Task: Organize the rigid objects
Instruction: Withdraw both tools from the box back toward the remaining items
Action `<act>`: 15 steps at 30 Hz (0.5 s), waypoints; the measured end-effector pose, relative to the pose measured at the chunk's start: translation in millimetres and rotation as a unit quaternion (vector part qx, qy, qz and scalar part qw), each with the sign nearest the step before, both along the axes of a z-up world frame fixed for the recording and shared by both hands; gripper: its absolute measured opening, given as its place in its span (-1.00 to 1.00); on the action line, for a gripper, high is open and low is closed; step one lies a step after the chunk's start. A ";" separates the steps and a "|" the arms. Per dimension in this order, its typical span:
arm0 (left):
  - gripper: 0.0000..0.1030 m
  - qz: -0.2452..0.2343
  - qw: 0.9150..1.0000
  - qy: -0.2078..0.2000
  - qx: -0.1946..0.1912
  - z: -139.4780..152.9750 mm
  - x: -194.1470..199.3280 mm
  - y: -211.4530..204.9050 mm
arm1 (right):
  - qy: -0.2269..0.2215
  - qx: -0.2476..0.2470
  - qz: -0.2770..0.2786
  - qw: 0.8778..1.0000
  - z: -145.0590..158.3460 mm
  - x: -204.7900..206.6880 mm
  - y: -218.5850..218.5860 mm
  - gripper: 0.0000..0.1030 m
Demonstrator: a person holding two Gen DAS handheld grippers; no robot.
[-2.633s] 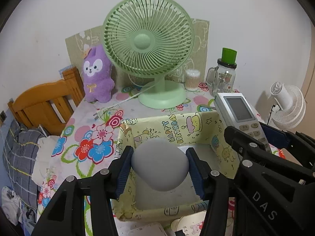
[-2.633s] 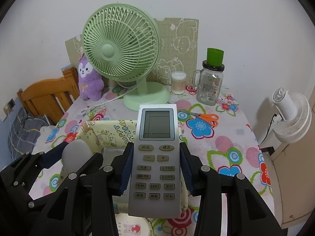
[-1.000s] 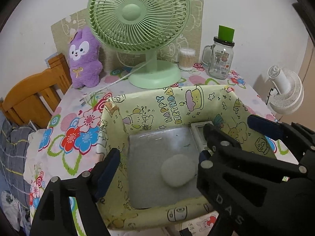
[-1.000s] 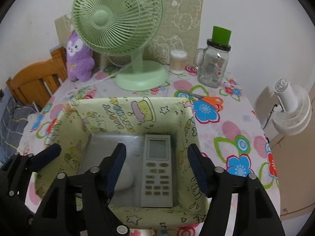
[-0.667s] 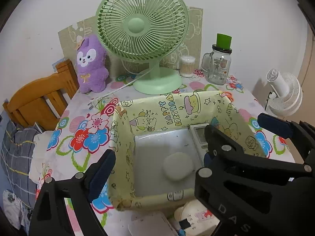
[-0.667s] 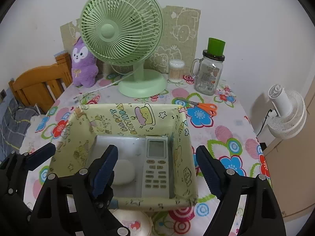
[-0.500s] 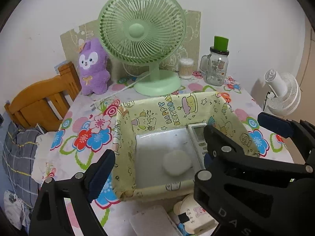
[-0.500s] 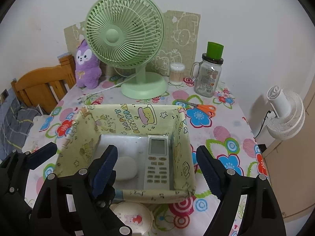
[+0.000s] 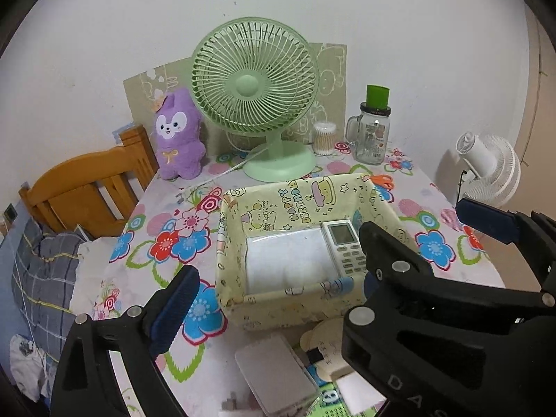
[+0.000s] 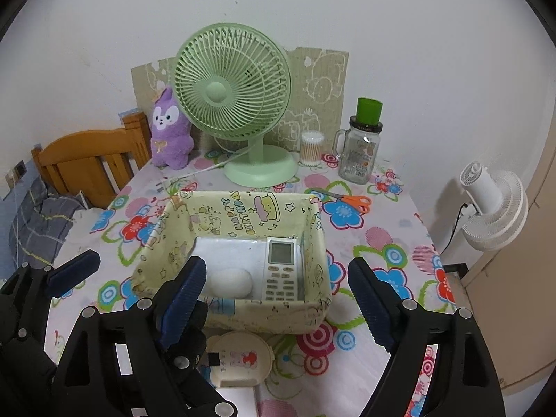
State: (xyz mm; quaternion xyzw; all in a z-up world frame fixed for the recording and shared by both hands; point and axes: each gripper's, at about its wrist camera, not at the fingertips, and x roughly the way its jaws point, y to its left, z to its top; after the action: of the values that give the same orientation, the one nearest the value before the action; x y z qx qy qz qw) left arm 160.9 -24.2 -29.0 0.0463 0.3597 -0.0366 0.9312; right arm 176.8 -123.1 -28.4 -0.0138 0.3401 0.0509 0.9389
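A yellow cartoon-print box (image 9: 288, 305) (image 10: 239, 208) stands mid-table. Inside it lie a white remote control (image 9: 344, 246) (image 10: 280, 271) on the right and a pale oval stone-like object (image 10: 231, 282) on the left, which the box's front wall hides in the left wrist view. My left gripper (image 9: 278, 299) is open and empty, raised in front of the box. My right gripper (image 10: 278, 299) is open and empty, also in front of the box. A round cream case (image 10: 239, 358) (image 9: 323, 338) and a grey flat case (image 9: 274, 371) lie on the table near me.
A green desk fan (image 10: 232, 100), purple plush (image 10: 170, 128), cotton swab jar (image 10: 312, 147) and glass jar with a green lid (image 10: 361, 149) line the back. Orange scissors (image 10: 351, 199) lie behind the box's right corner. A wooden chair (image 10: 87, 163) stands left, a white fan (image 10: 493, 205) right.
Both grippers released their objects into the box and opened. Since then both have pulled back and up, so the box looks smaller and the cases at the near edge have come into view.
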 end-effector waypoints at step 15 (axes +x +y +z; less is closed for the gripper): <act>0.91 0.000 1.000 -0.021 -0.007 14.2 -49.3 -0.3 | -0.027 -0.005 0.010 1.000 15.9 -52.0 -2.0 0.73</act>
State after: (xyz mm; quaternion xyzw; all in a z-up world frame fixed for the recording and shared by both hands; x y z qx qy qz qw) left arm 111.5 -24.4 -14.8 0.0410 0.3397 -0.0383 0.9389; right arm 124.8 -125.1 -12.5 -0.0232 0.3144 0.0578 0.9472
